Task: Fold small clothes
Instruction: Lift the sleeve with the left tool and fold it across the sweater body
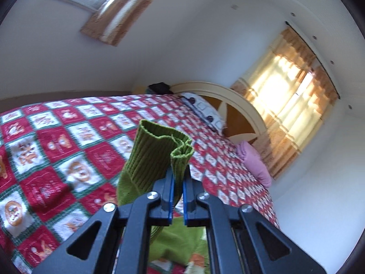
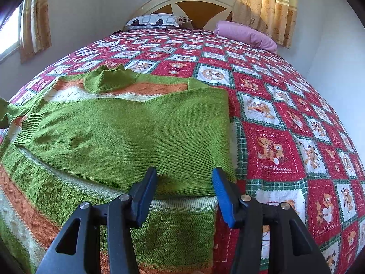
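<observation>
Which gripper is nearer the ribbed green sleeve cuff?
Left. The left gripper is shut on the ribbed green sleeve cuff, lifted above the bed. The right gripper hangs open over the sweater's folded sleeve.

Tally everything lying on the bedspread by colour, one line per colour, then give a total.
Green, orange and white: 1, the knitted sweater, its ribbed cuff pinched in the left gripper
Pink: 1, the pillow by the curtain
White with dark pattern: 1, the pillow at the headboard
Total: 3
</observation>
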{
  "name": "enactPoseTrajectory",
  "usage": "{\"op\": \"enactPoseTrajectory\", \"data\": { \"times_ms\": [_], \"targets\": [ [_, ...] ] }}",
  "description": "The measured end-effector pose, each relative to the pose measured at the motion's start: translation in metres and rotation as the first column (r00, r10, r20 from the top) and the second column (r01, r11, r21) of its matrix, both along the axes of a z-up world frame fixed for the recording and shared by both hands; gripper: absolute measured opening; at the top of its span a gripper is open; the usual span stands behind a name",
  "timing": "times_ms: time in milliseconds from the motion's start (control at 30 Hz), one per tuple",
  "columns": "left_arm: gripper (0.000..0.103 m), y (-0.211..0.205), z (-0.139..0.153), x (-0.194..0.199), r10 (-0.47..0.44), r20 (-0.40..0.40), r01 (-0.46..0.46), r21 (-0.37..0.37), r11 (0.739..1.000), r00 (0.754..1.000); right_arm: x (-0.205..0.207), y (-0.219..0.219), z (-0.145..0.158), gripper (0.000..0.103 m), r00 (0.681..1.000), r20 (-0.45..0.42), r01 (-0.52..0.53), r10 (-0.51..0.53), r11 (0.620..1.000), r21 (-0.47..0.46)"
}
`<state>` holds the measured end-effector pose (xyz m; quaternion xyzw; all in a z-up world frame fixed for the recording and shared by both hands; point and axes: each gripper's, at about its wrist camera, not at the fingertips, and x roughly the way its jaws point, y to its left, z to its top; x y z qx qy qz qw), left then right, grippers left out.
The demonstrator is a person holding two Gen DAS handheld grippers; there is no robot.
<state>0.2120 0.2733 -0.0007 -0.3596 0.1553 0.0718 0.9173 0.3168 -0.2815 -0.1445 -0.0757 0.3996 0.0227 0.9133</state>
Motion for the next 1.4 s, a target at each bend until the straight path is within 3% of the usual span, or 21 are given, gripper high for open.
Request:
{"op": "enactPoseTrajectory", "data": {
  "times_ms": [300, 600, 733, 933, 1000, 1100, 1167, 1267, 1400],
  "targets": [
    [0.005, -0.075, 0.044, 0.040, -0.165, 0.063, 0.160, 0.081, 0.984, 0.984, -0.001, -0.003, 0.001, 0.054, 1.000, 0.002, -0.006, 0.006, 1.000, 0.021],
    [0.005, -0.173, 0.051, 0.064, -0.340, 0.075, 0.329, 0.133, 0.935, 0.937, -0.001, -0.003, 0.000, 0.055, 1.000, 0.002, -0.008, 0.008, 1.000, 0.025],
    [0.005, -0.238, 0.027, 0.082, -0.417, 0.030, 0.408, 0.160, 0.899, 0.908, -0.002, -0.003, 0.000, 0.055, 1.000, 0.002, -0.008, 0.008, 1.000, 0.024],
    [0.006, -0.339, -0.042, 0.117, -0.459, -0.125, 0.476, 0.216, 0.853, 0.880, -0.002, -0.008, 0.001, 0.059, 1.000, 0.001, -0.020, 0.020, 0.997, 0.074],
    [0.007, -0.369, -0.069, 0.127, -0.484, -0.211, 0.525, 0.228, 0.820, 0.849, -0.002, -0.010, 0.001, 0.063, 1.000, -0.001, -0.029, 0.029, 0.994, 0.102],
    [0.008, -0.389, -0.087, 0.123, -0.497, -0.297, 0.570, 0.264, 0.778, 0.815, -0.002, -0.012, 0.001, 0.064, 0.999, -0.003, -0.036, 0.037, 0.991, 0.128],
    [0.032, -0.388, -0.086, 0.109, -0.516, -0.297, 0.591, 0.291, 0.753, 0.804, -0.002, -0.010, 0.001, 0.064, 0.999, -0.002, -0.036, 0.037, 0.992, 0.120],
    [0.062, -0.369, -0.075, 0.080, -0.487, -0.256, 0.550, 0.390, 0.738, 0.835, -0.003, -0.008, 0.002, 0.064, 0.999, -0.001, -0.036, 0.036, 0.993, 0.110],
    [0.065, -0.304, -0.070, 0.068, -0.335, -0.266, 0.427, 0.519, 0.741, 0.904, -0.008, -0.012, 0.008, 0.064, 0.999, 0.026, -0.035, 0.032, 0.991, 0.130]
  ]
}}
